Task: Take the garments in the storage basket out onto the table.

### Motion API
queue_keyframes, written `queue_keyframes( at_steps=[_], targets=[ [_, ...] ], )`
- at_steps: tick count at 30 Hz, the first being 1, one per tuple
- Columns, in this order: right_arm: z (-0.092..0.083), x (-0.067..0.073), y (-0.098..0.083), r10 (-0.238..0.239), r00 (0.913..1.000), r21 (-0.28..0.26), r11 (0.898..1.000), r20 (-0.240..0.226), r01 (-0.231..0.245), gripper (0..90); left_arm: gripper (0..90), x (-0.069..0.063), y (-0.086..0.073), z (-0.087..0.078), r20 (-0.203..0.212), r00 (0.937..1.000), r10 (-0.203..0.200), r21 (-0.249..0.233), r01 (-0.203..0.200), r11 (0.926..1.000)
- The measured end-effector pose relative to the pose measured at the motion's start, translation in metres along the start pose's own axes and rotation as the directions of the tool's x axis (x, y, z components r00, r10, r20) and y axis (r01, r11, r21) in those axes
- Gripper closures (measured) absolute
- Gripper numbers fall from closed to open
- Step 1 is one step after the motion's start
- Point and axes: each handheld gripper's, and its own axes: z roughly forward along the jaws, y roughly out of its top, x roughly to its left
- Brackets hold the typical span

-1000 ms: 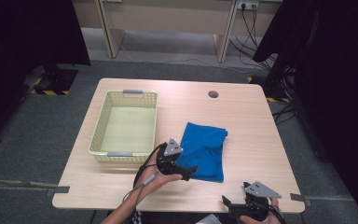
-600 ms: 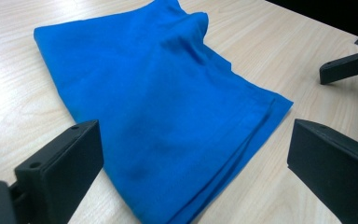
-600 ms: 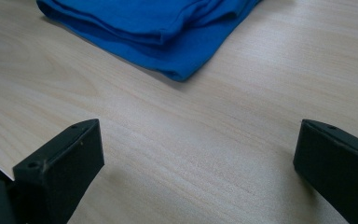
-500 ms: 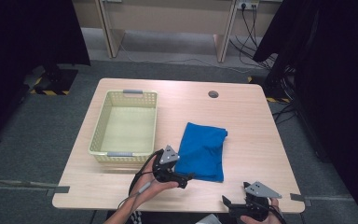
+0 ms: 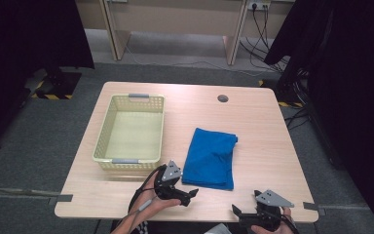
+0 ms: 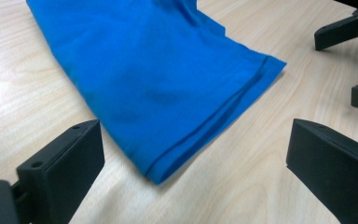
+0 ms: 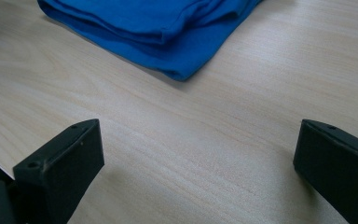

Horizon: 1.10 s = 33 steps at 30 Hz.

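High view. I log a light wood-grain worktop (image 5: 253, 122) carrying two items. Item one: a folded bright blue cloth garment (image 5: 209, 157), lying flat right of the worktop's centre, its near hem short of the near edge. Item two: a pale yellow perforated plastic basket (image 5: 130, 132) with grey handle strips, on the left half, well apart from the garment. A round grey cable port (image 5: 222, 98) sits near the far edge. My left tool (image 5: 191, 194) is near the near edge, just off the garment's near left corner, jaws spread and not touching the cloth. My right tool (image 5: 237, 213) rests at the near right corner of the worktop, well apart from the garment, jaws spread, nothing between them.

Left gripper view. I note the folded bright blue cloth garment (image 6: 158, 84) ahead of the two black jaws, its stitched hem corner pointing toward the gap between them. The jaws stand wide apart on either side, clear of the fabric. The worktop (image 6: 18, 93) shows bare to both sides. The right tool (image 6: 349, 65) appears at the upper right, farther off, open.

Right gripper view. I record the garment (image 7: 168, 28) across the top, layered folds visible, one corner nearest the camera. Bare worktop (image 7: 205, 140) lies between it and the jaws, which stand wide and grip nothing.
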Motion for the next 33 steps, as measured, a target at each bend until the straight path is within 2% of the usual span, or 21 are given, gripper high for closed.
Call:
queue_keyframes(
  at_steps=[10,13,17,24,33],
  targets=[
    [0.000,0.000,0.000,-0.001,1.0000,0.000,1.000,0.000,0.001,1.8,3.4,0.006,-0.011,-0.012,-0.030,0.9995,0.005,0.031,-0.004,0.9995],
    [0.000,0.000,0.000,-0.002,1.0000,0.000,1.000,0.000,0.002,1.8,3.6,0.009,-0.018,-0.016,-0.042,0.9991,0.007,0.063,-0.004,0.9980],
    [0.000,0.000,0.000,-0.002,1.0000,-0.001,1.000,0.000,0.002,1.8,3.8,0.012,-0.022,-0.019,-0.050,0.9987,0.000,0.079,0.004,0.9969],
    [0.000,0.000,0.000,-0.006,1.0000,-0.002,1.000,-0.001,0.006,1.8,4.1,0.015,-0.027,-0.024,-0.075,0.9970,0.020,0.108,-0.011,0.9941],
    [0.000,0.000,0.000,-0.008,1.0000,-0.003,1.000,0.000,0.008,1.8,4.4,0.019,-0.037,-0.034,-0.106,0.9943,0.012,0.132,0.003,0.9912]
  ],
)
